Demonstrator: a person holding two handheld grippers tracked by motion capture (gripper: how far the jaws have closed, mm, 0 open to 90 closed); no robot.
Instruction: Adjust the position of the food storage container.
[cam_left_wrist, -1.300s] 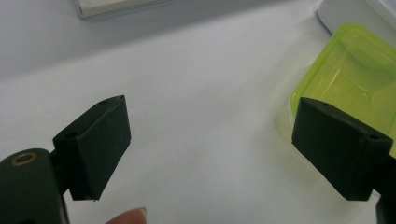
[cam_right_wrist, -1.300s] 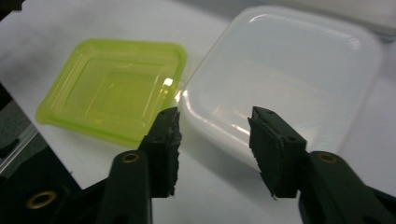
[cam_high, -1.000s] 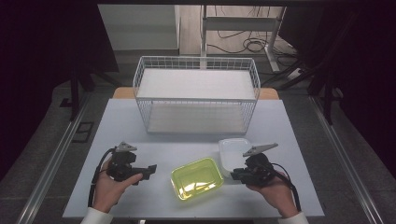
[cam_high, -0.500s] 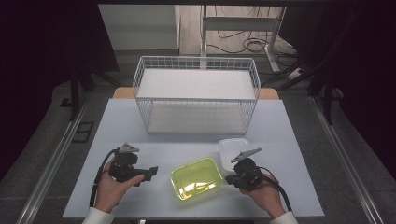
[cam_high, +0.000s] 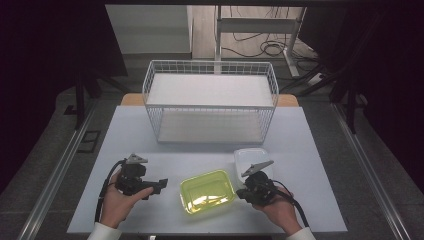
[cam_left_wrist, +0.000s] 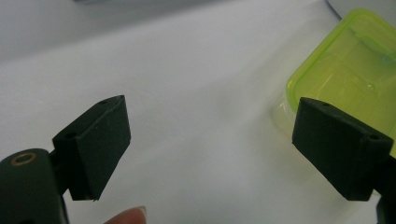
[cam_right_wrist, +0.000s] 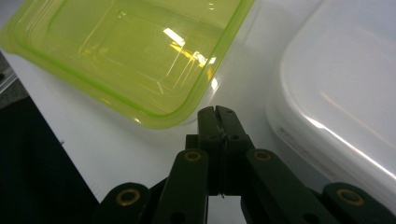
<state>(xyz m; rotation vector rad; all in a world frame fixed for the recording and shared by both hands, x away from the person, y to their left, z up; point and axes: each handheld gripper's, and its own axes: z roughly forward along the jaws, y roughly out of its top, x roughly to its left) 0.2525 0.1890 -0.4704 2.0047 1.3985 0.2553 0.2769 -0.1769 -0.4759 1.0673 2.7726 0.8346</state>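
Note:
A translucent yellow-green container (cam_high: 207, 190) lies near the table's front edge, between my two grippers. A white container (cam_high: 252, 159) sits just behind it to the right. My left gripper (cam_high: 161, 184) is held left of the green container and points at it. In the left gripper view its jaws stand wide apart (cam_left_wrist: 210, 126) with nothing between them, and the green container (cam_left_wrist: 355, 70) lies beyond the right pad. My right gripper (cam_high: 241, 192) is shut, empty, at the green container's right corner. In the right gripper view its tip (cam_right_wrist: 216, 112) sits between the green container (cam_right_wrist: 135, 51) and the white container (cam_right_wrist: 345, 102).
A white wire basket (cam_high: 210, 107) stands at the back middle of the pale table (cam_high: 200, 150). Bare tabletop lies between the basket and the containers. Cables trail from both grippers toward the front edge.
My right hand has moved left and slightly down, closer to the green container's right corner. The left hand has stayed where it was.

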